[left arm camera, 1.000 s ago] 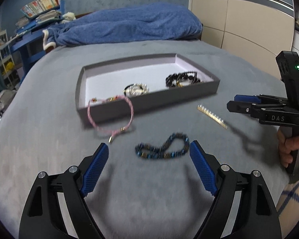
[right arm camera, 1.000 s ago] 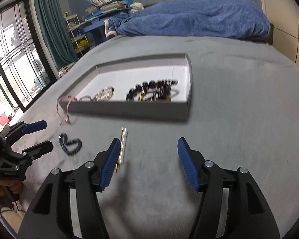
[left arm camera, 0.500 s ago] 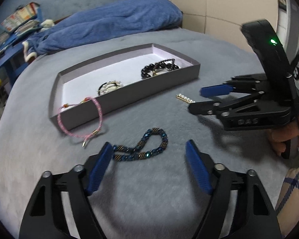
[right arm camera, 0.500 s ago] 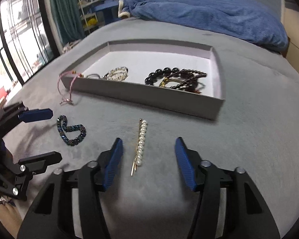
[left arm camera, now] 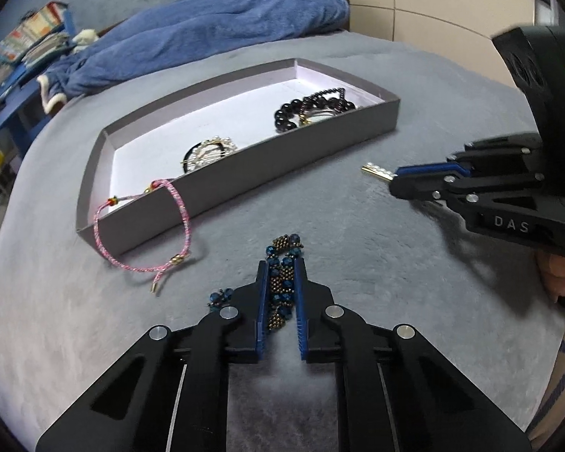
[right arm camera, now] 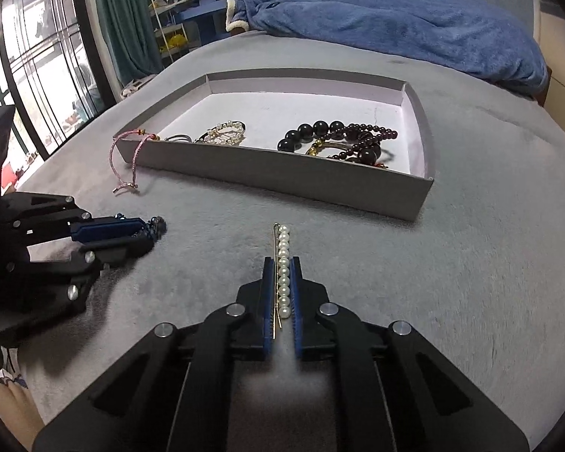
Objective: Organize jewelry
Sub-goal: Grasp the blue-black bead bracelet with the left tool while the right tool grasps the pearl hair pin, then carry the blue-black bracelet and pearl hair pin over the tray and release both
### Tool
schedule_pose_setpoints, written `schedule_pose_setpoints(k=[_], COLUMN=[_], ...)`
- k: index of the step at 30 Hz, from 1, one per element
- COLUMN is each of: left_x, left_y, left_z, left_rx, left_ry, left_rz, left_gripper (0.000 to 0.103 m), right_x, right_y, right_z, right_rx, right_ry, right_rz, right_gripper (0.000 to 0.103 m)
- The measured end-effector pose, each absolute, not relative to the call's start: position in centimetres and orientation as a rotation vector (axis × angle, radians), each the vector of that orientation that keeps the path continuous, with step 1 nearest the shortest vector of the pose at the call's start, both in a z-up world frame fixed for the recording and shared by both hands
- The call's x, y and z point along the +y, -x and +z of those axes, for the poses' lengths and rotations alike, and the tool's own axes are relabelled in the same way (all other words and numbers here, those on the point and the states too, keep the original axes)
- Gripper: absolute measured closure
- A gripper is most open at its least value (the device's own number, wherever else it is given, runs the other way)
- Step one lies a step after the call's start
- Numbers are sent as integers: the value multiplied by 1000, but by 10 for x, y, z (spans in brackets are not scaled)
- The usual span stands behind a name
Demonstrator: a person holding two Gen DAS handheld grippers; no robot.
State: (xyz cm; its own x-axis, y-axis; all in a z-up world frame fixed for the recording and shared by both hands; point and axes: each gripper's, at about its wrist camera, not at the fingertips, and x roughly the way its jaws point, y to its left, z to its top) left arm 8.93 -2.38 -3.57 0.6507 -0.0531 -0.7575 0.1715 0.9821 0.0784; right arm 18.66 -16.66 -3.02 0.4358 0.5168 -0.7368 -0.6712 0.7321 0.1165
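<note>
Grey bedspread (right arm camera: 471, 263), blue blanket (right arm camera: 414, 26), pink cord bracelet (left arm camera: 139, 241) over tray (left arm camera: 245, 184) wall.

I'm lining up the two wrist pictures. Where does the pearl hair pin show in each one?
Left wrist: pearl hair pin at right of centre, only its tip showing past the right gripper.
Right wrist: lower centre, lengthwise between the gripper's blue pads.
Shared landmark: the grey tray, just beyond the pin.

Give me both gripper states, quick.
Left gripper: closed on the blue-and-bronze beaded bracelet.
Right gripper: closed on the white pearl hair pin.
</note>
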Motion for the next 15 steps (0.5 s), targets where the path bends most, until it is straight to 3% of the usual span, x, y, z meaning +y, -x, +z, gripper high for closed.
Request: schedule_pose_setpoints(k=[4,5,15], left_x=[-23,-23,-19], left_y=[-85,-84,-77], left_z=[-31,-29,-10], left_rx=[823,813,751], left_ry=[-148,-144,-91], left_rz=[-121,-120,-125], left_gripper=[90,95,95], right_x=[-170,-170,-176], right_y=[-187,-186,-182], right_z=[-29,-29,-21], right_rx=[837,836,802], right_ry=[183,180,144], right_rz=[742,743,763], right_gripper=[95,95,95])
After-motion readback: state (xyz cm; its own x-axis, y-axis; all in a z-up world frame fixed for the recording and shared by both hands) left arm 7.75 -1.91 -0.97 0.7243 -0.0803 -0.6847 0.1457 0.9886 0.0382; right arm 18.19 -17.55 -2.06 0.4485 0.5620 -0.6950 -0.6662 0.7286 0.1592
